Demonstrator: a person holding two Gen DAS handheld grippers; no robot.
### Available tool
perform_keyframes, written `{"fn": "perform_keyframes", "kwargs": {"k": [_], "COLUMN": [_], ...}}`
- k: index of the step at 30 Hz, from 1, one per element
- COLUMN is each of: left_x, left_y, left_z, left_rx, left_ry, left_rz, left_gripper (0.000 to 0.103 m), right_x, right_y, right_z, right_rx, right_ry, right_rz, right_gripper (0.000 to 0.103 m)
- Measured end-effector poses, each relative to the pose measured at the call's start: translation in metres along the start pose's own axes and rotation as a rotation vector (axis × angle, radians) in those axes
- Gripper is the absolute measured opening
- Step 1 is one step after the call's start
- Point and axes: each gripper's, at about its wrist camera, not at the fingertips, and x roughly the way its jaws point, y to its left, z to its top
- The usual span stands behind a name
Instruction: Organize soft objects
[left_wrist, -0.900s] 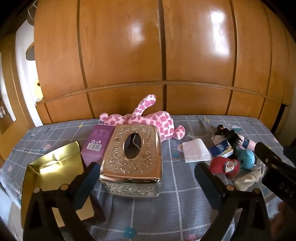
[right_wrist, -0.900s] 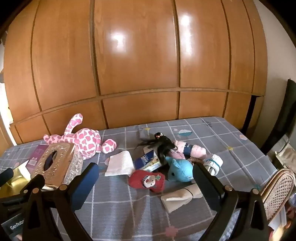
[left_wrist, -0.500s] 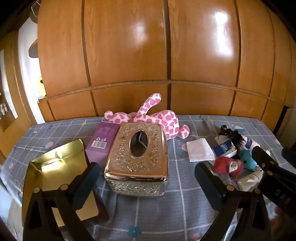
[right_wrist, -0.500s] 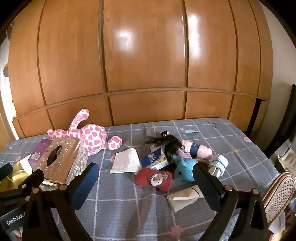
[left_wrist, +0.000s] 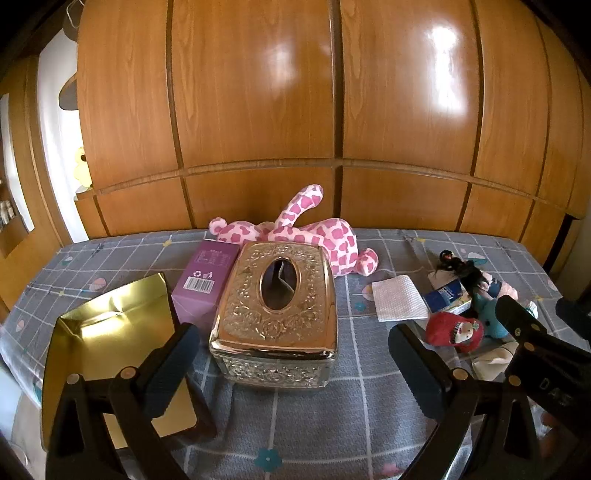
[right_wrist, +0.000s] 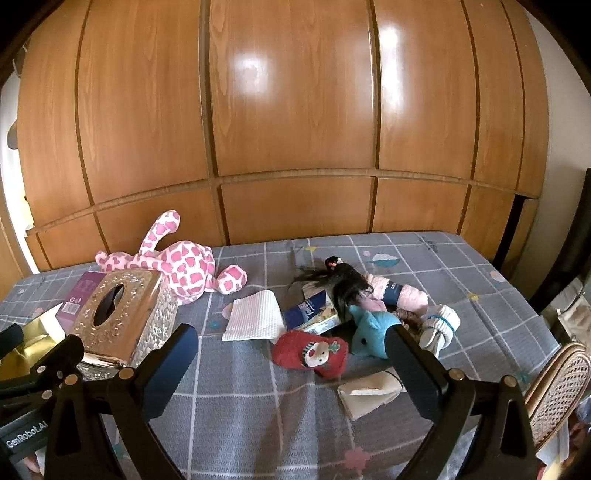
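A pink spotted plush (left_wrist: 325, 236) (right_wrist: 184, 264) lies at the back of the bed, behind a gold tissue box (left_wrist: 277, 310) (right_wrist: 118, 314). A heap of soft things lies to the right: a red Santa sock (right_wrist: 312, 352) (left_wrist: 452, 330), a blue plush (right_wrist: 371, 328), a dark-haired doll (right_wrist: 345, 284), rolled white socks (right_wrist: 441, 325) and a beige cloth (right_wrist: 369, 393). My left gripper (left_wrist: 290, 363) is open and empty in front of the tissue box. My right gripper (right_wrist: 290, 363) is open and empty in front of the heap.
A purple carton (left_wrist: 207, 282) and a gold paper bag (left_wrist: 110, 343) stand left of the tissue box. A white napkin (right_wrist: 255, 317) and a blue packet (right_wrist: 314, 314) lie mid-bed. A wooden wardrobe (right_wrist: 295, 129) backs the bed. A wicker chair (right_wrist: 557, 387) stands at the right.
Both grippers have risen and pulled back a little, so the objects sit lower in view. Nothing on the bed has moved and both grippers stay open.
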Motion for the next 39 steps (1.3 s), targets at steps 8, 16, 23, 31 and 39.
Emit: {"fn": "perform_keyframes", "kwargs": {"k": [8, 16, 23, 31, 39], "left_x": [-0.001, -0.001, -0.005, -0.004, -0.001], "left_y": [0.000, -0.002, -0.009, -0.017, -0.027], "left_z": [0.000, -0.002, -0.003, -0.005, -0.009], "left_rx": [-0.004, 0.007, 0.043, 0.070, 0.099], "left_ry": [-0.002, 0.000, -0.021, -0.010, -0.002], "left_rz": [0.002, 0.000, 0.000, -0.013, -0.024], "left_gripper": [0.102, 0.102, 0.103, 0.103, 0.103], "right_x": [0.001, 0.004, 0.007, 0.010, 0.013], "right_y": [0.001, -0.001, -0.012, -0.031, -0.048], "right_z": [0.001, 0.001, 0.000, 0.001, 0.001], "right_rx": [-0.005, -0.005, 0.014, 0.040, 0.064], "right_ry": [0.000, 0.008, 0.015, 0.020, 0.024], "right_rz": [0.000, -0.009, -0.028, -0.056, -0.082], "right_gripper": [0.103, 0.103, 0.103, 0.103, 0.103]}}
